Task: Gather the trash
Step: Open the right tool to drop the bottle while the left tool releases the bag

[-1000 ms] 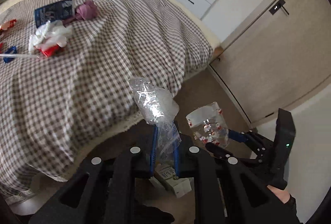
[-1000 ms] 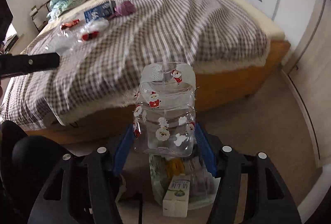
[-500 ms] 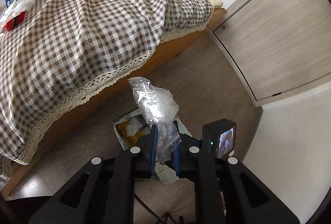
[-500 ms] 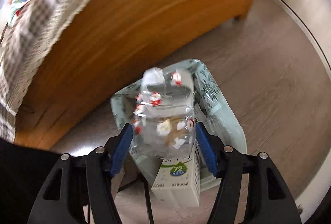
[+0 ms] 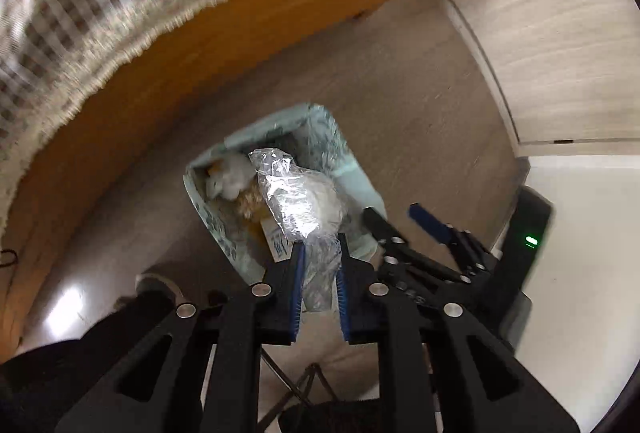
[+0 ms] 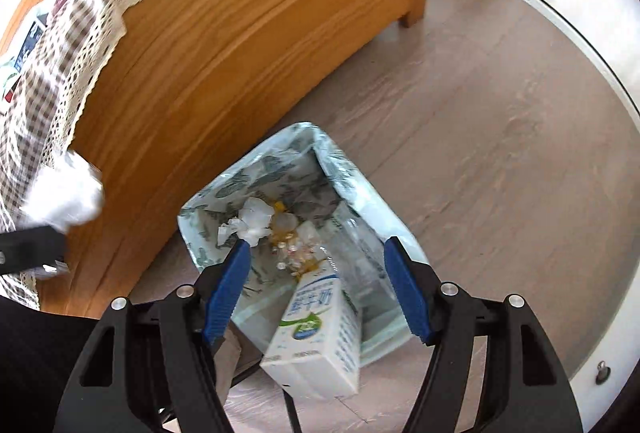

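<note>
The left gripper (image 5: 319, 275) was clamped on a crumpled clear plastic wrapper (image 5: 298, 201) above the lined trash bin (image 6: 362, 189) on the floor beside the bed frame (image 6: 248, 33); the right gripper (image 6: 316, 279) stood wide and empty over the same bin. The wrapper, being light, was judged liable to cling to a blue pad or drift past the rim on release. A milk carton (image 6: 316, 333) leaning over the near rim could tip out if knocked.

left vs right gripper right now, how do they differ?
The left gripper is shut on a crumpled clear plastic bag; the right gripper is wide open, holding nothing. The left appears beside the trash bag, the right directly over it. Both have blue pads and point down.
</note>
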`<state>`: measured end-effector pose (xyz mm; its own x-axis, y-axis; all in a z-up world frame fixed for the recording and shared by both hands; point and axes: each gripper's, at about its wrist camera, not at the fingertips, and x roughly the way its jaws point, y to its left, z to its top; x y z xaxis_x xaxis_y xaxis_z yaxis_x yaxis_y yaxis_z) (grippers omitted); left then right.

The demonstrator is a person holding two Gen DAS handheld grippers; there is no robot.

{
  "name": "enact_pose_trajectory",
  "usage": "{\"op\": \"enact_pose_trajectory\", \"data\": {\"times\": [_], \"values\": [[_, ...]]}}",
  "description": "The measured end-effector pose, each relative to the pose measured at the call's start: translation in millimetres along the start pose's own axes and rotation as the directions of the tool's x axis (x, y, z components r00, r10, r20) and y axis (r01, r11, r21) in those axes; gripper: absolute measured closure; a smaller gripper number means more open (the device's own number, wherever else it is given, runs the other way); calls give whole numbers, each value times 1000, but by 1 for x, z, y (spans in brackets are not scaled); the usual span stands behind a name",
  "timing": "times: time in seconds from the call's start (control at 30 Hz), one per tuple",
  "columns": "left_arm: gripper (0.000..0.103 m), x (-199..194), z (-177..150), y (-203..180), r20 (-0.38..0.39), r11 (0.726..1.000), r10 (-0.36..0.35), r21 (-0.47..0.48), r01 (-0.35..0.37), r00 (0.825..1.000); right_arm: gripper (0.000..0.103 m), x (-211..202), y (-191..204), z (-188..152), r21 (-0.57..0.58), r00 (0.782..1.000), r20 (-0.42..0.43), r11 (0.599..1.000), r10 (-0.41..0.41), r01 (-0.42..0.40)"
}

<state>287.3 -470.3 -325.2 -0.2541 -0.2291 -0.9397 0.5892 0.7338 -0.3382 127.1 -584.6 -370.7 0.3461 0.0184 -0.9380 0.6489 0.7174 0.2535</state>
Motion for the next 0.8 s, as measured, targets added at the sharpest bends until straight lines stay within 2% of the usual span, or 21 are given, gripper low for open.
{"op": "enact_pose_trajectory", "data": {"times": [0.13, 0.3, 0.4, 0.43, 0.5, 0.53, 0.57, 0.8], "values": [[90, 25, 11, -13, -25, 994, 92, 68, -90, 995, 37, 6, -21, -8, 104, 999, -20, 994, 48, -46], [90, 62, 24, -16, -115, 994, 101, 53, -96, 988, 37, 10, -28, -15, 142, 997, -30, 987, 77, -72], [90, 82, 29, -20, -142, 991, 125, 73, -116, 982, 37, 15, -32, -19, 162, 996, -37, 984, 81, -74], [86, 87, 30, -24, -152, 989, 131, 87, -119, 980, 37, 16, -32, -21, 163, 996, -39, 984, 79, -71], [71, 96, 31, -27, -159, 985, 153, 108, -137, 975, 37, 19, -30, -23, 156, 996, -50, 986, 72, -63], [60, 98, 32, -29, -163, 983, 158, 117, -140, 974, 37, 22, -25, -25, 149, 996, -52, 987, 69, -61], [52, 99, 33, -30, -169, 982, 161, 126, -141, 972, 37, 23, -23, -26, 141, 996, -55, 988, 67, -59], [48, 83, 35, -33, -108, 984, 131, 132, -116, 985, 37, 26, -17, -28, 121, 995, -72, 991, 65, -56]]}}
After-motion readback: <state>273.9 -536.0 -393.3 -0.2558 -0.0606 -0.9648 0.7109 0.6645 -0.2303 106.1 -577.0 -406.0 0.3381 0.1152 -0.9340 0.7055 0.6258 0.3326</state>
